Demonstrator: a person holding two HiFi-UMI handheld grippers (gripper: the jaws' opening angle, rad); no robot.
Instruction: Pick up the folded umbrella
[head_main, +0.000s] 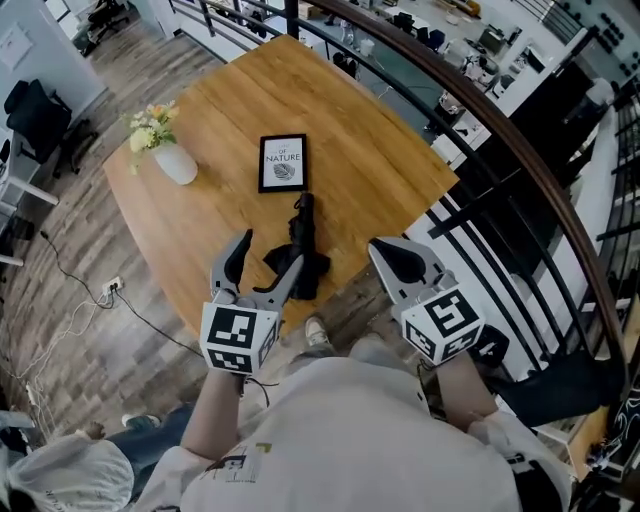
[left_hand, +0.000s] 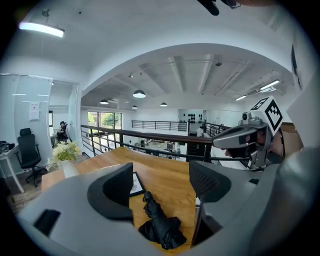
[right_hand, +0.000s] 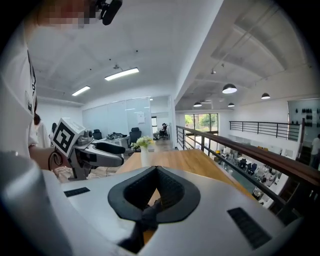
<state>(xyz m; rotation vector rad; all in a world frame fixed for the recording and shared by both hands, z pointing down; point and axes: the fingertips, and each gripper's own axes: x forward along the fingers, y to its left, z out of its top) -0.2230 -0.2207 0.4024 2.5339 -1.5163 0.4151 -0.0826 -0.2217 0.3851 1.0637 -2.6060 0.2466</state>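
Note:
The folded black umbrella (head_main: 302, 245) lies on the wooden table (head_main: 380, 160) near its front edge, handle pointing away from me. My left gripper (head_main: 272, 250) hovers open over the umbrella's near end. Between its two spread jaws the umbrella (left_hand: 160, 225) shows below, untouched. My right gripper (head_main: 385, 250) hangs a little to the right of the umbrella, jaw tips pressed together and gripping nothing. Through the loop of its shut jaws (right_hand: 156, 170) I see wood and a dark part of the umbrella (right_hand: 147, 217).
A framed "NATURE" picture (head_main: 283, 162) lies just beyond the umbrella. A white vase of flowers (head_main: 172, 158) stands at the table's left. A black railing (head_main: 520, 160) runs along the table's right side. Cables trail on the wood floor (head_main: 80, 300) at the left.

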